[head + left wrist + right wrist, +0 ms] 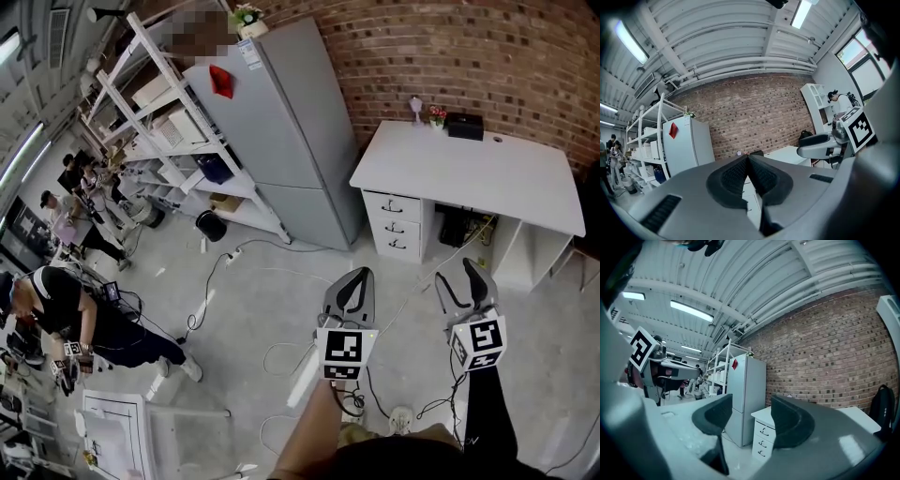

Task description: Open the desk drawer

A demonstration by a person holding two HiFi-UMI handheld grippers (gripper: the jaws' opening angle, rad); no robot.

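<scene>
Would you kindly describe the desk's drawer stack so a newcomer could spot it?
Along the brick wall, a white desk stands beside the grey fridge. Under its fridge-side end sits a stack of three white drawers, each with a small dark handle; the remaining space below is open.

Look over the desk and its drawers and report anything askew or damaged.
Nothing stands out. The white rectangular desk stands against the brick wall, its three stacked white drawers all shut and flush.

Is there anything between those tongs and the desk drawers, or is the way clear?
Nothing visible does: only floor lies between the drawers and the right tongs, which are open, and the left tongs, which are shut.
</scene>
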